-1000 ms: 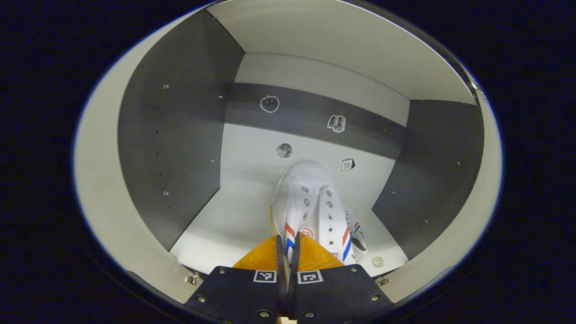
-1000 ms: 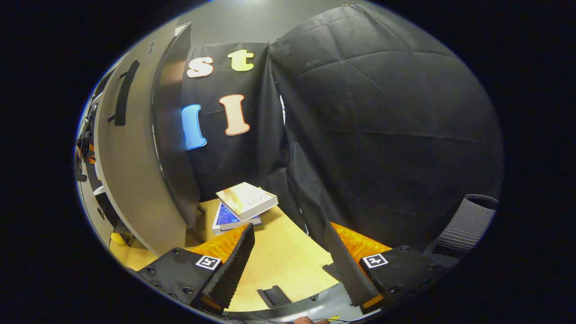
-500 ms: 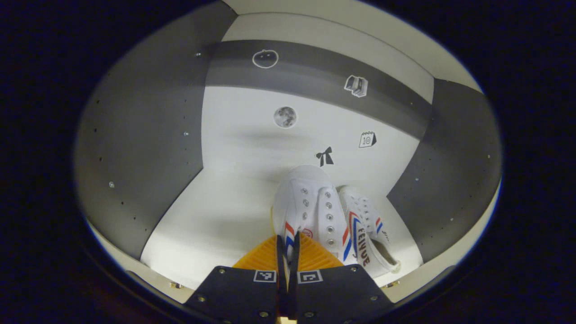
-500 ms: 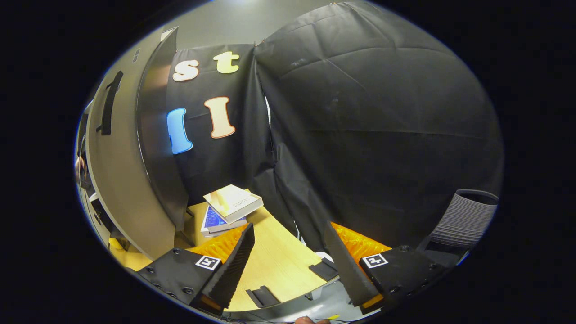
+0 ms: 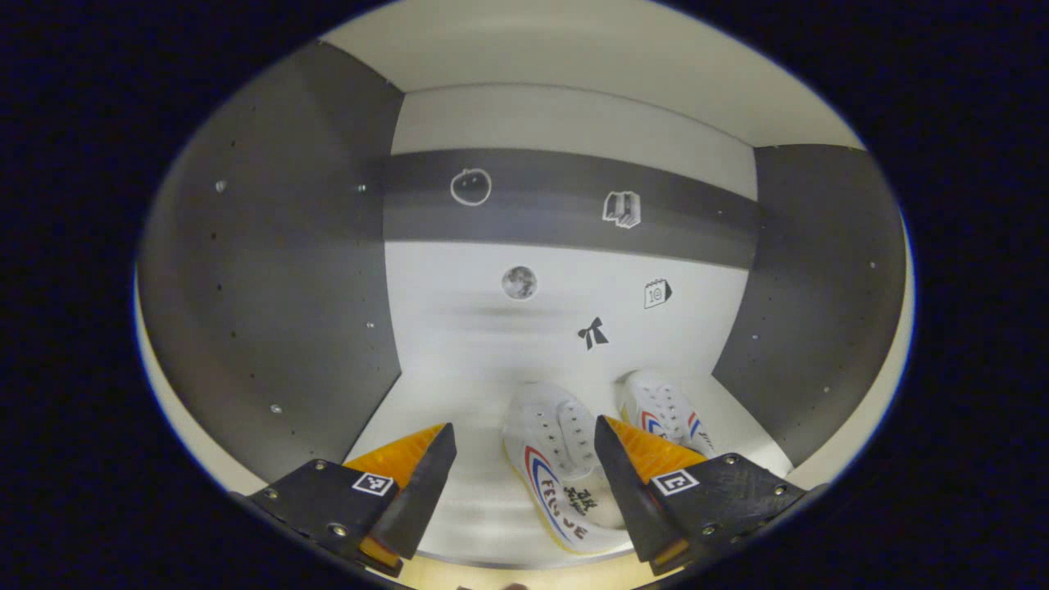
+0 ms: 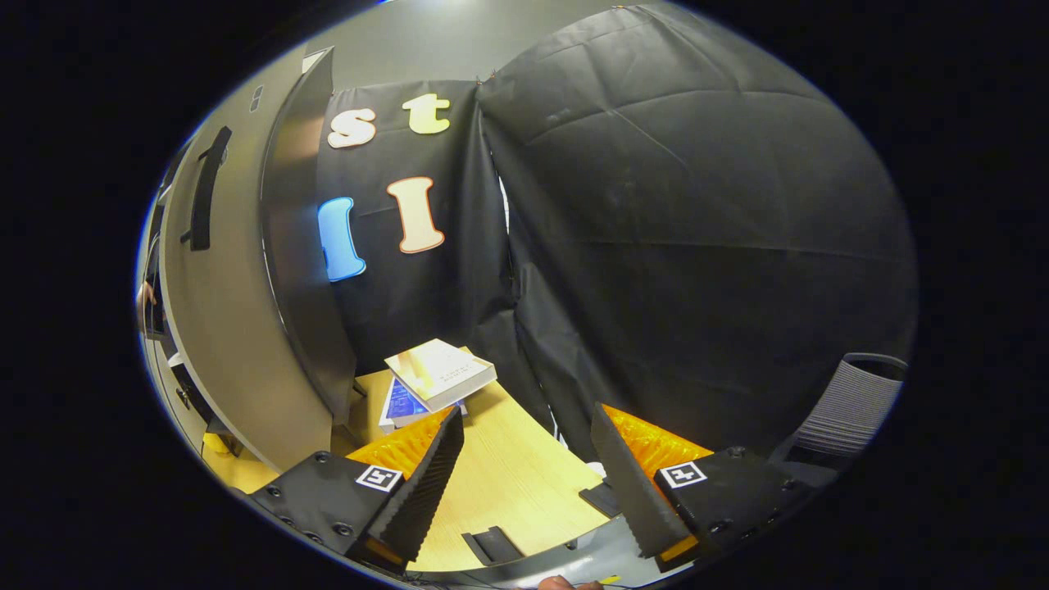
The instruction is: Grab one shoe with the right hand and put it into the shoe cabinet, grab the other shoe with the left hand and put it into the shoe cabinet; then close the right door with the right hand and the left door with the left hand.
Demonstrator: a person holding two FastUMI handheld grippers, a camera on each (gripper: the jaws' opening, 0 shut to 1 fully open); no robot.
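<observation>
In the left gripper view I look into the shoe cabinet (image 5: 270, 311), with grey side walls and a white floor. Two white shoes with red and blue stripes lie on that floor, side by side. The nearer shoe (image 5: 561, 467) rests between the fingers of my left gripper (image 5: 524, 479), which is open and not touching it. The second shoe (image 5: 668, 410) lies just to its right, partly hidden behind the right finger. In the right gripper view my right gripper (image 6: 529, 479) is open and holds nothing, over a wooden table (image 6: 508, 483). The cabinet's open door (image 6: 238, 328) with a dark handle (image 6: 205, 188) stands at the left.
A stack of books (image 6: 434, 377) lies on the wooden table beside the door. A grey ribbed chair back (image 6: 852, 401) shows at the right. Small stickers mark the cabinet's back wall (image 5: 565, 287).
My left gripper has opened and let go of the shoe, which now lies on the cabinet floor next to the other shoe. The right gripper has barely shifted.
</observation>
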